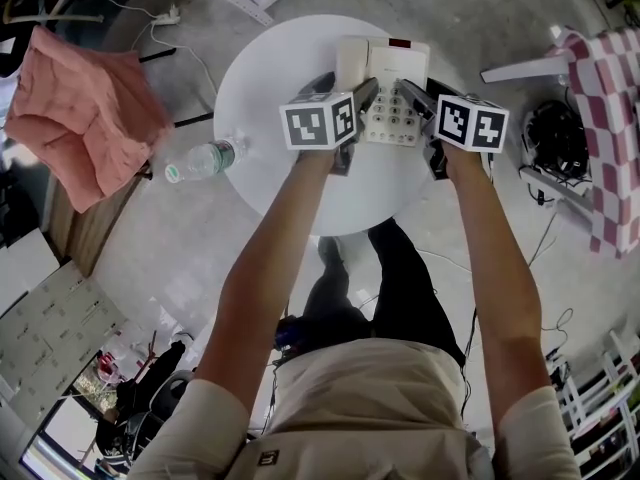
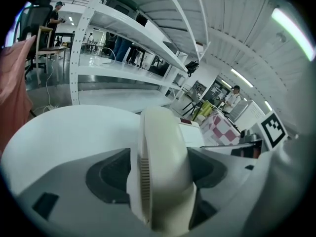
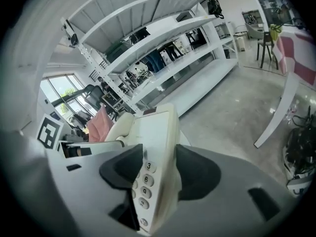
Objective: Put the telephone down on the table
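1. Left tongs are clenched on the cream handset. Both dark pads press its sides, and the jaws stand only as far apart as the handset is thick.
2. Right tongs grasp the opposite edge of the telephone. One pad lies on the keypad face beside the number buttons and the other lies against the underside. The jaws stand fairly wide, and the edge of the body fills the gap between them.
3. Seen from the head view, the telephone lies between the two tongs over the far half of a round white table, with the handset along its left side.
4. Whether its base already rests on the tabletop cannot be told. In the right gripper view the body looks tilted.
5. Holding both sides likely keeps the loose handset seated in its cradle while the body is carried level. A grip on one side alone could let the handset slide off.
6. A plastic water bottle lies on its side at the table's left rim, well apart from the telephone.
7. Neither grip has been released yet, so the setting down appears unfinished.
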`<state>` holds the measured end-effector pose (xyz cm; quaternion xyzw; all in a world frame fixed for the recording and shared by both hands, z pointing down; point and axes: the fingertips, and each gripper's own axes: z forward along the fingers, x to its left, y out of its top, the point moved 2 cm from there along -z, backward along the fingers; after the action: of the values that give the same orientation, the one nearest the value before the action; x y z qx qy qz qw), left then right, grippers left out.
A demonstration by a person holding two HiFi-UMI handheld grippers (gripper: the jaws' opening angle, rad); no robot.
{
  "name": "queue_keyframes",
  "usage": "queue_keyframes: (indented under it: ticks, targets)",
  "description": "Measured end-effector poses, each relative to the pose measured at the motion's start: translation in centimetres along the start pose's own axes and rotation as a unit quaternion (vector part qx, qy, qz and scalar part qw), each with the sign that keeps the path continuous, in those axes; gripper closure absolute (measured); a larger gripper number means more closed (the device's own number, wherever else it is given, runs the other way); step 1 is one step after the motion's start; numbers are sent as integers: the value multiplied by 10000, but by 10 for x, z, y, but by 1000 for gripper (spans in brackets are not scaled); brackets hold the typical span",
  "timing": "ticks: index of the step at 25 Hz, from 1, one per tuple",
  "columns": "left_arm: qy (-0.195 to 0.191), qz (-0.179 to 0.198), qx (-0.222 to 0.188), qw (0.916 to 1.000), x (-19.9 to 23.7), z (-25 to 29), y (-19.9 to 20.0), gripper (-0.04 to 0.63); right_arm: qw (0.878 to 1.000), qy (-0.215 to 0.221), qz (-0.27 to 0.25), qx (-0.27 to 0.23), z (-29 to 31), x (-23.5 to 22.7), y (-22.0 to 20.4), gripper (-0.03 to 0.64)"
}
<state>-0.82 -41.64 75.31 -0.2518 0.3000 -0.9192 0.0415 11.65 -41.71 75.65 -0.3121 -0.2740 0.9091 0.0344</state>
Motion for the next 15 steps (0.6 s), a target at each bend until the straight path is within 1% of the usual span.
queue_keyframes:
  ticks: [3, 8, 11, 15]
  targets:
    - [89, 74, -67, 9999, -1, -10, 3, 265, 9998, -181, -120, -11, -6, 2, 3, 423]
    - [419, 160, -297, 9986, 1, -34, 17, 267, 9969, -616, -480, -43, -17, 8, 9, 431]
    - [493, 226, -354, 9979, -4, -44, 22, 267, 9932, -873, -767, -78, -24, 18, 14, 433]
    - [558, 360, -414, 9969, -13, -58, 28, 267, 9894, -1035, -1006, -138, -34, 35, 20, 434]
